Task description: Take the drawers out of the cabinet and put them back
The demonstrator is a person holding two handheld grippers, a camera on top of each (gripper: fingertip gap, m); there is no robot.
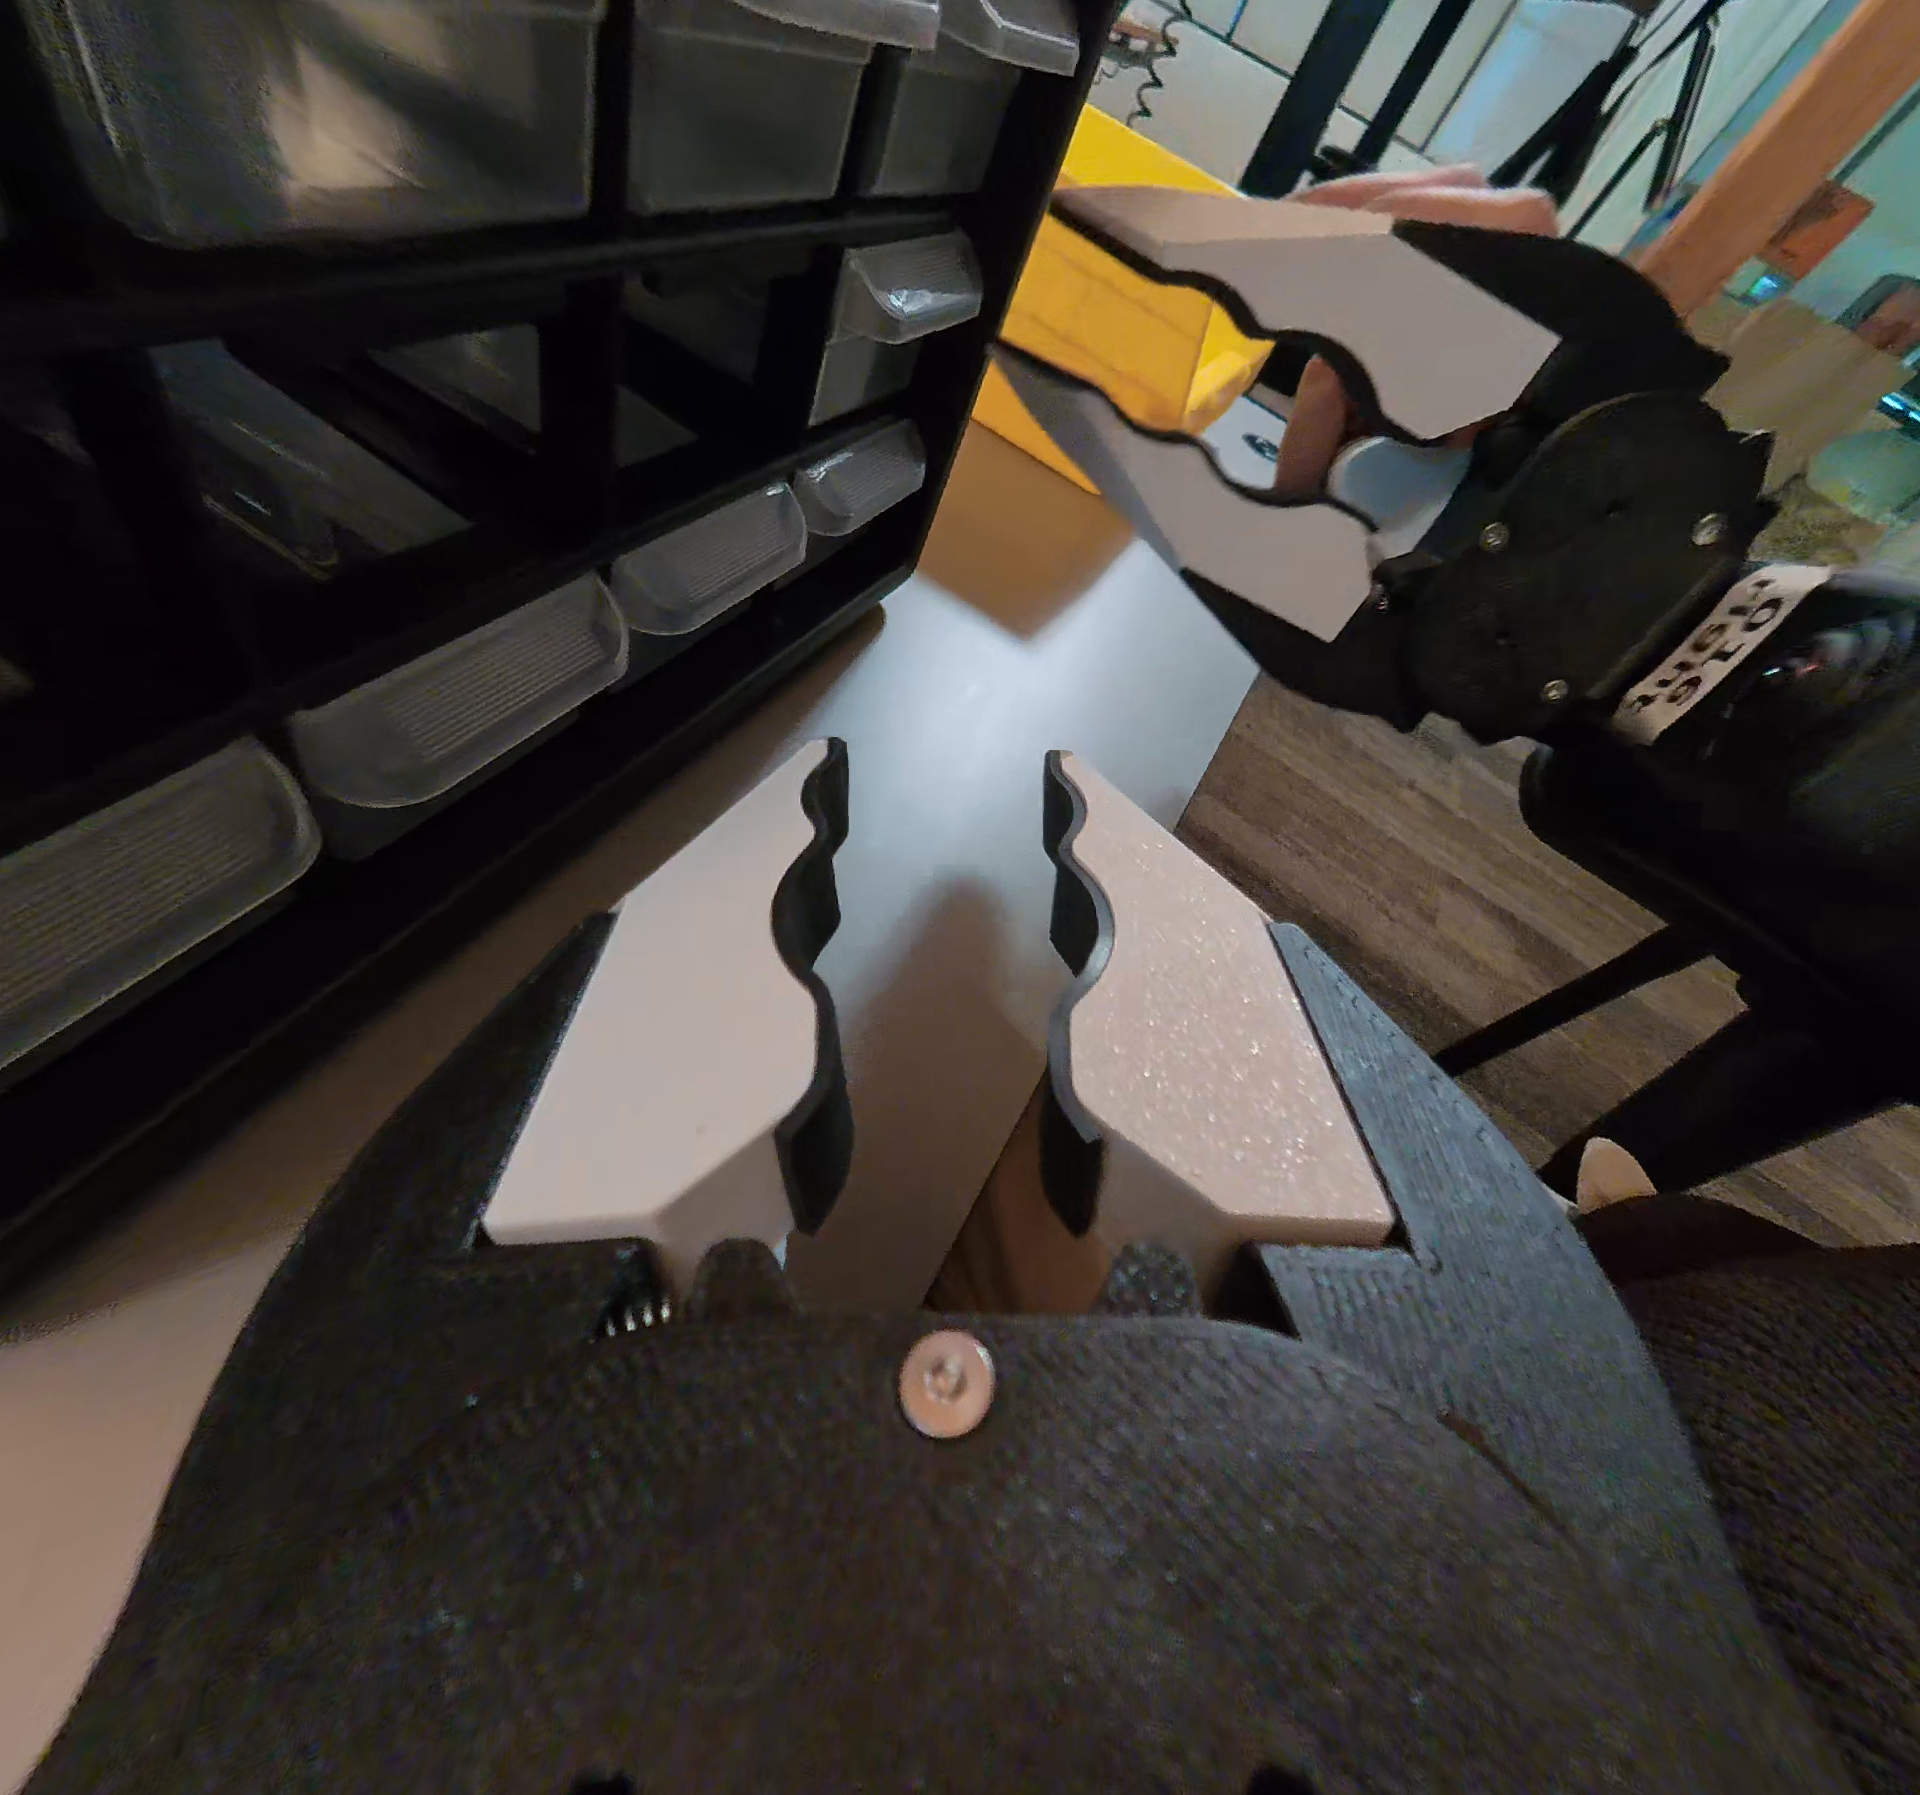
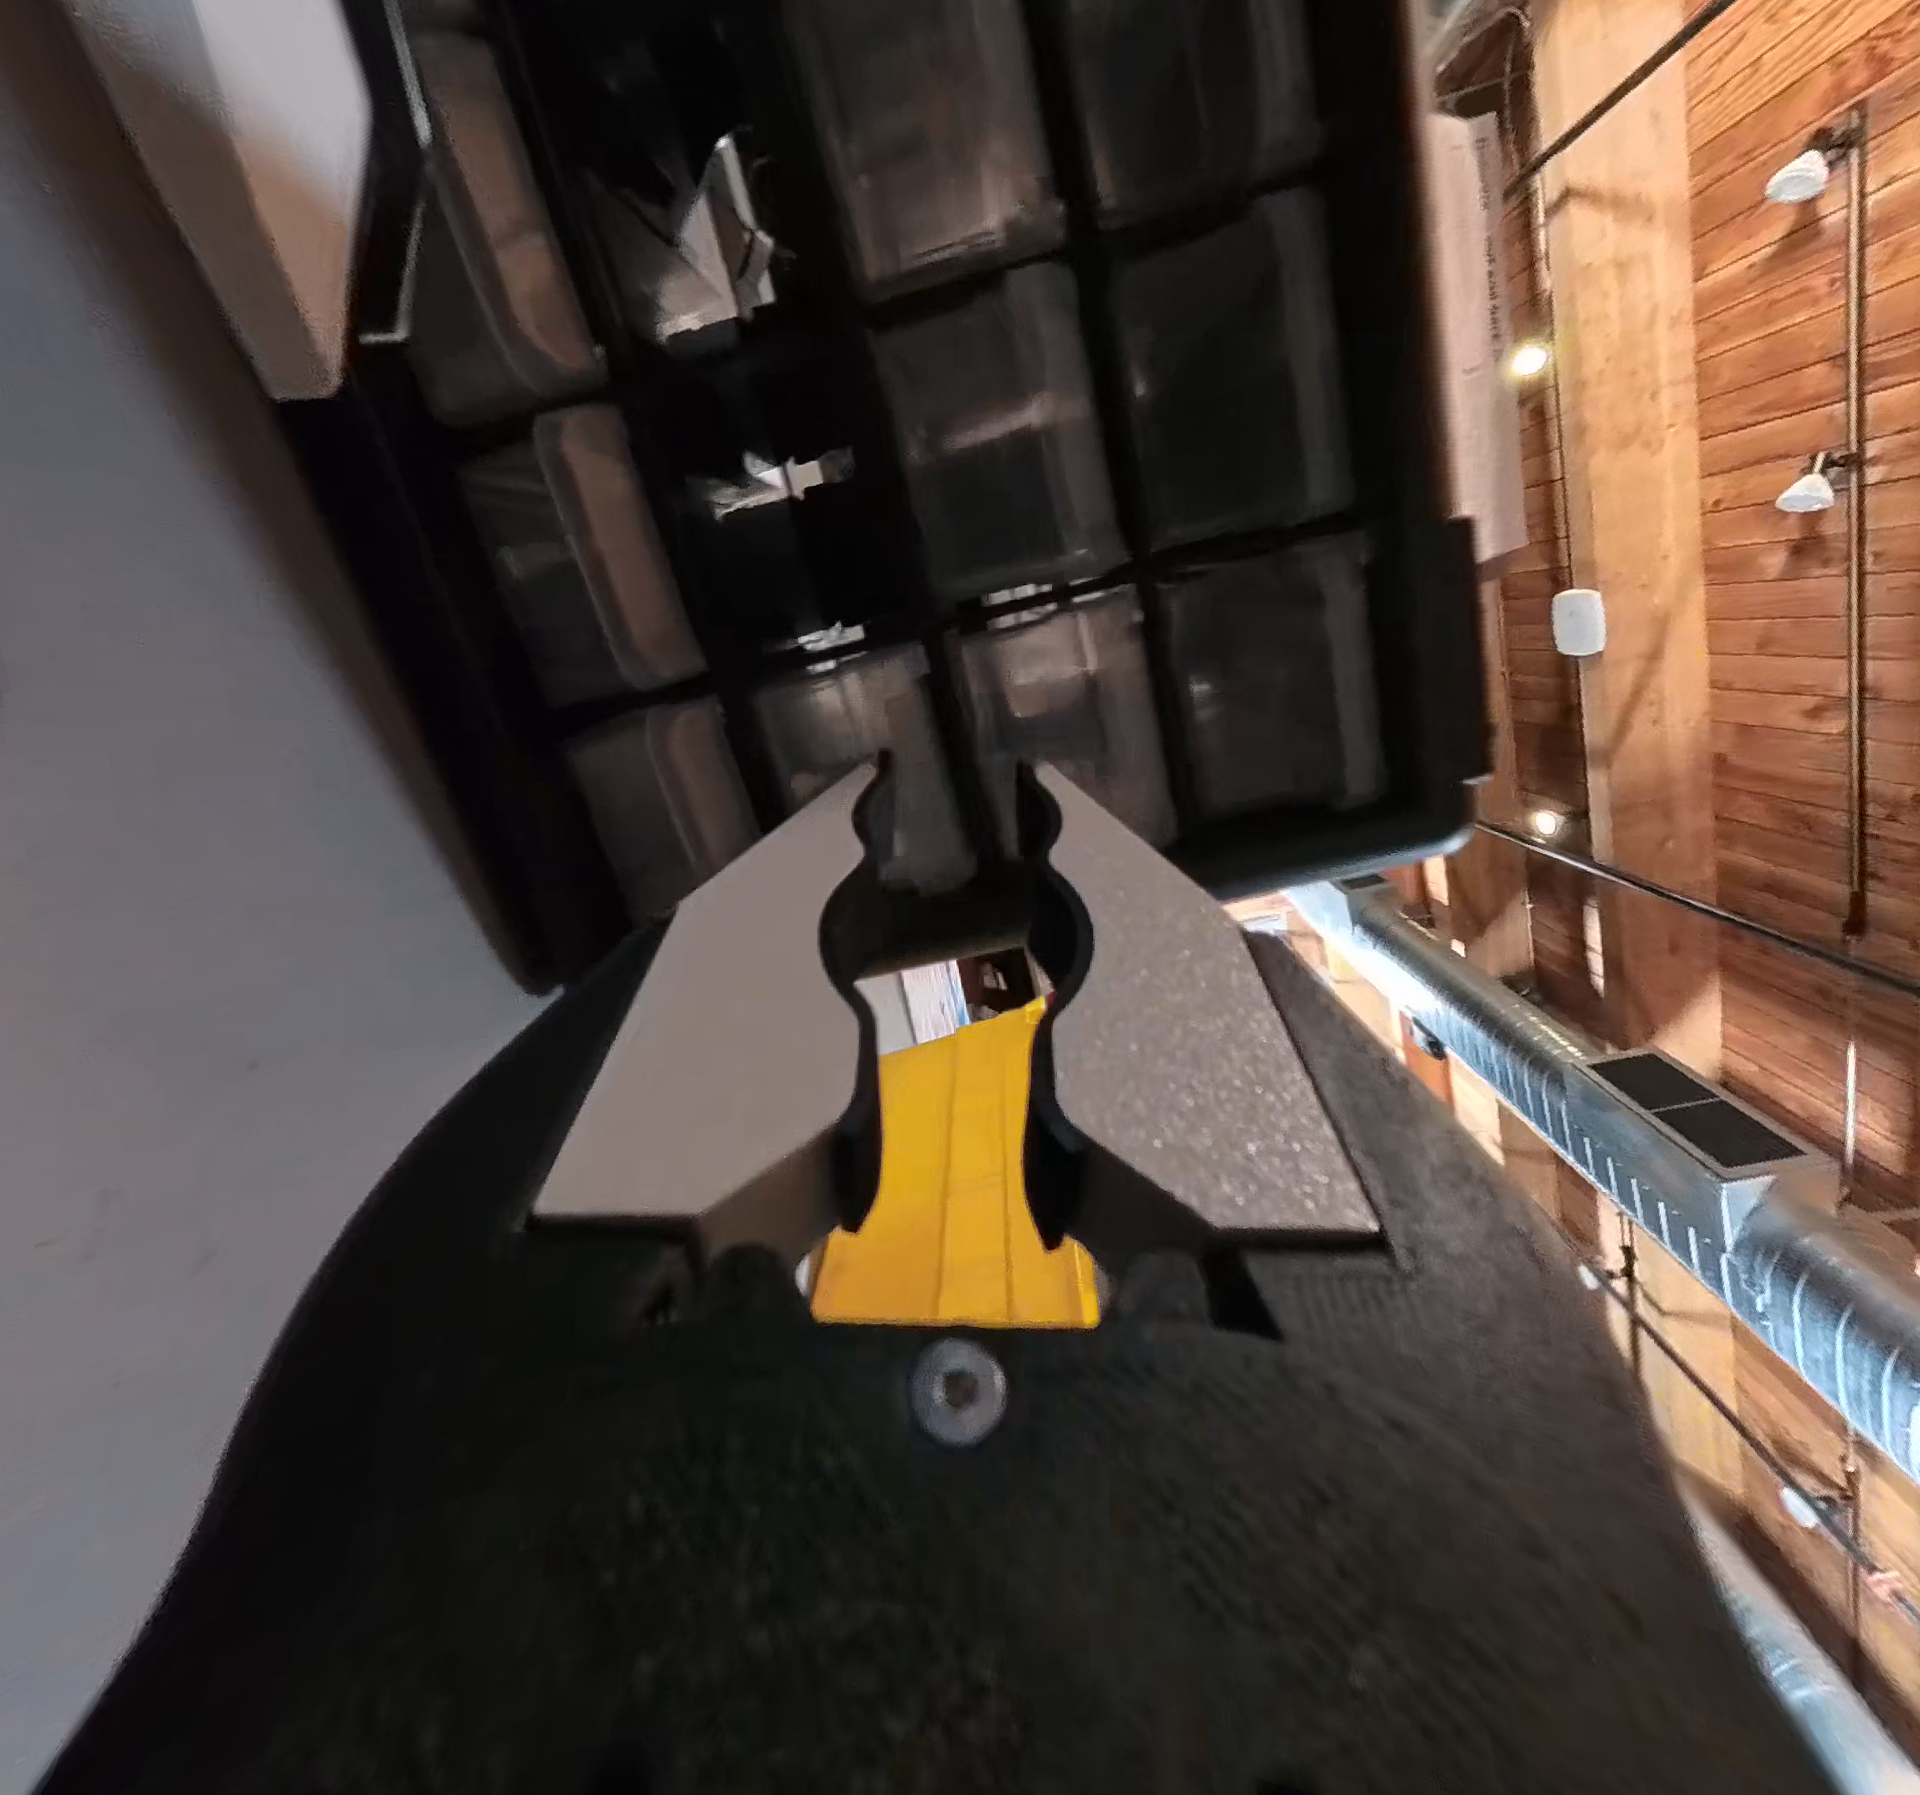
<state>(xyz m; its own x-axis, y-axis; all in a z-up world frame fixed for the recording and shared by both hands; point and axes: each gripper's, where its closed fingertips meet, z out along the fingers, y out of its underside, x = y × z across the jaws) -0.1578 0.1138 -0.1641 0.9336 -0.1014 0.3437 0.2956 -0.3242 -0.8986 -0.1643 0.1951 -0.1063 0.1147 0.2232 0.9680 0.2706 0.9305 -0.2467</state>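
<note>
The black cabinet [image 1: 582, 249] with clear plastic drawers [image 1: 457, 696] fills the left of the left wrist view. Several slots in its middle row [image 1: 488, 395] are empty; one drawer [image 1: 904, 311] sits at that row's right end. My left gripper [image 1: 943, 769] is open and empty, low over the table just in front of the bottom drawer row. My right gripper [image 1: 1023, 285] has its jaws apart, and its tips are at the cabinet's right front edge. In the right wrist view it [image 2: 954, 774] points at the cabinet [image 2: 1444, 685], whose edge lies between its fingers; I cannot tell if it grips it.
A yellow box [image 1: 1122, 322] stands on the table behind the cabinet's right side and also shows in the right wrist view [image 2: 956, 1174]. The white table [image 1: 1039, 685] ends at a front-right edge above the wood floor [image 1: 1403, 862]. A hand [image 1: 1320, 415] holds the right gripper.
</note>
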